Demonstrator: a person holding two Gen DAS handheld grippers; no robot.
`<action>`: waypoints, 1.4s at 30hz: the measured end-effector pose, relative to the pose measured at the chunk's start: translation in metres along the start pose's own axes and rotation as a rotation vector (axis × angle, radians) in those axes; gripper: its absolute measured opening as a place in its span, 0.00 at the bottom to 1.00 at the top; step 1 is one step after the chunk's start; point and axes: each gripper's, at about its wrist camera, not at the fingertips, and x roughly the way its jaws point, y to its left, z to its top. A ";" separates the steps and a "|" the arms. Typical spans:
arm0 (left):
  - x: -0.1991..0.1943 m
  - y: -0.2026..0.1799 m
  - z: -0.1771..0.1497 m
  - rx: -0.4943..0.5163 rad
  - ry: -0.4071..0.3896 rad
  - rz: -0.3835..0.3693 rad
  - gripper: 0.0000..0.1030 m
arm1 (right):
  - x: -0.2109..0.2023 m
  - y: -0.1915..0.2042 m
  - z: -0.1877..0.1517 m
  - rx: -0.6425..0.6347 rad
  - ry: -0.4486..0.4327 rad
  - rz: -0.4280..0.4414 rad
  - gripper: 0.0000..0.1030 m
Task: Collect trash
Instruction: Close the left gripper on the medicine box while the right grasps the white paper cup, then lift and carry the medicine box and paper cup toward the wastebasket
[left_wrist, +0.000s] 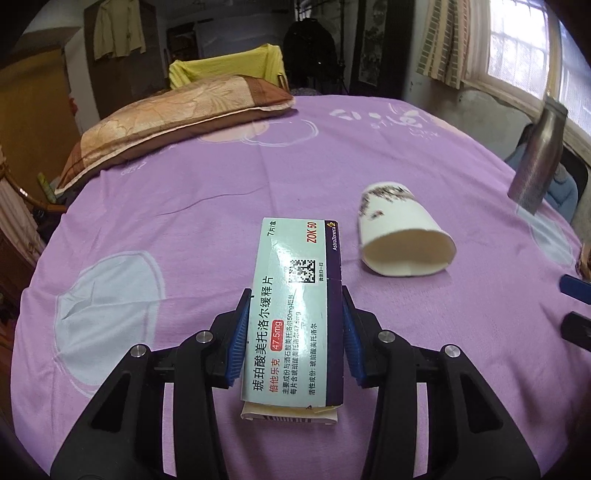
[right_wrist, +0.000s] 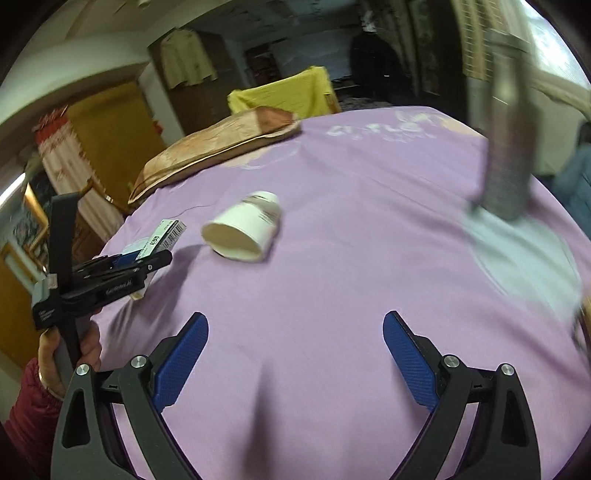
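Note:
My left gripper (left_wrist: 293, 299) is shut on a pale green medicine box (left_wrist: 291, 314) with a purple edge, its blue pads pressing both long sides; the box hangs a little above the purple bedsheet (left_wrist: 184, 221). In the right wrist view the same left gripper (right_wrist: 155, 260) shows at the left edge, the medicine box (right_wrist: 162, 236) sticking out of it. A white paper cup (left_wrist: 399, 236) lies on its side to the right of the box, mouth toward me. My right gripper (right_wrist: 295, 325) stands open over bare sheet, nearer than the paper cup (right_wrist: 243, 229).
A metal bottle (left_wrist: 535, 162) stands at the right side of the bed, blurred bottle (right_wrist: 509, 140) in the right wrist view. A brown pillow (left_wrist: 166, 122) lies at the far left. A person's hand (right_wrist: 70, 350) in a red sleeve holds the left gripper. A window is at the right.

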 end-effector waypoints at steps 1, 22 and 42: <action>0.000 0.008 0.003 -0.022 -0.003 0.005 0.44 | 0.008 0.007 0.008 -0.011 0.011 0.008 0.91; 0.003 0.021 0.005 -0.068 0.006 0.020 0.44 | 0.121 0.064 0.073 -0.012 0.074 0.030 0.83; -0.062 -0.024 -0.009 -0.019 -0.136 -0.076 0.44 | -0.041 0.027 0.009 0.022 -0.202 -0.005 0.84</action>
